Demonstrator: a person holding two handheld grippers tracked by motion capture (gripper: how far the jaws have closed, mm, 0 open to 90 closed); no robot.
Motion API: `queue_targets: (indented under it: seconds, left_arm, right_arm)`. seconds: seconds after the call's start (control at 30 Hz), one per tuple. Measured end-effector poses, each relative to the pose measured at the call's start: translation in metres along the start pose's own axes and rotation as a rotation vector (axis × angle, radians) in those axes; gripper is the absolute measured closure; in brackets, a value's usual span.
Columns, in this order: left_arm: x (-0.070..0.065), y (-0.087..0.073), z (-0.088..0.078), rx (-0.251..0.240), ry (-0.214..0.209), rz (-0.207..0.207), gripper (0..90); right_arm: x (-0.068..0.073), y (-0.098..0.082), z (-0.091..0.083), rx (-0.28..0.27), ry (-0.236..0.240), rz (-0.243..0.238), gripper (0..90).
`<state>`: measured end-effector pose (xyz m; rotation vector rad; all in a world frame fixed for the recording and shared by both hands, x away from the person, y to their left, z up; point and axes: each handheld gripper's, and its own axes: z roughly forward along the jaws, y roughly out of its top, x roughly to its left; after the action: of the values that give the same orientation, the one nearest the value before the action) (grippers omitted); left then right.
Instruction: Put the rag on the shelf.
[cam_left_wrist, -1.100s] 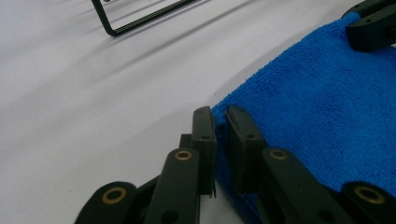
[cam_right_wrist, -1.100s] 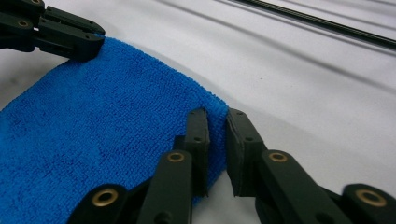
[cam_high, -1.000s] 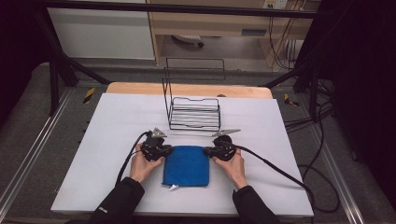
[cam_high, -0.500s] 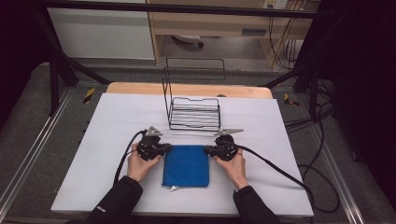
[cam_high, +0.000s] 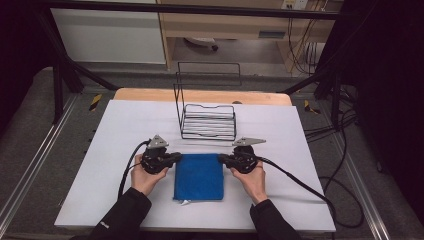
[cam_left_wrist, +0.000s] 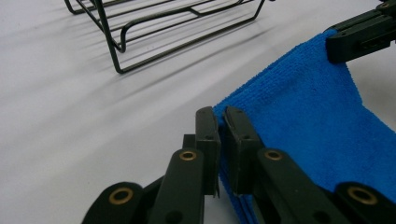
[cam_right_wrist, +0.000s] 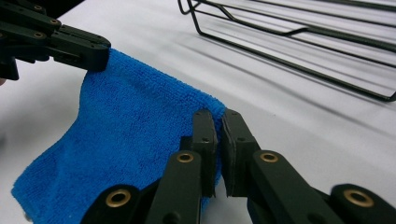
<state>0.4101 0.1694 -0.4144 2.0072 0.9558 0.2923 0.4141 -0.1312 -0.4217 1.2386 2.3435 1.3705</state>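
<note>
Cloth edge lifted slightly since the earlier frame, both grippers raised with it.

The blue cloth (cam_high: 198, 176) is pinched at its far corners by the left gripper (cam_high: 175, 157) and right gripper (cam_high: 221, 159), jaws clamped on fabric; it is kept just in front of the wire rack (cam_high: 208, 121), near edge resting on the table (cam_high: 100, 150).

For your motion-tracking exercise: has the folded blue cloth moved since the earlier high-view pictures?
Yes. The blue cloth, pinched at its far corners by the left gripper and right gripper, has its far edge slightly closer to the fixed wire rack; its near edge looks unmoved.
</note>
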Motion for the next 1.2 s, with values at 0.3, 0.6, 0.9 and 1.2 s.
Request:
queue_targets:
  seconds: [0.3,0.6,0.9,1.2]
  left_arm:
    - [-0.005,0.004,-0.012,-0.038,0.011,0.021,84.5]
    - [-0.012,0.01,-0.023,-0.08,0.013,0.042,84.5]
    - [-0.016,0.016,-0.034,-0.128,0.015,0.059,84.5]
    - [-0.023,0.023,-0.043,-0.175,0.026,0.08,84.6]
  right_arm:
    - [0.006,0.004,-0.01,-0.048,0.008,-0.029,85.5]
    - [0.01,0.008,-0.021,-0.091,0.006,-0.059,85.5]
    - [0.016,0.015,-0.033,-0.137,0.004,-0.087,85.6]
    - [0.02,0.021,-0.045,-0.18,0.002,-0.109,85.8]
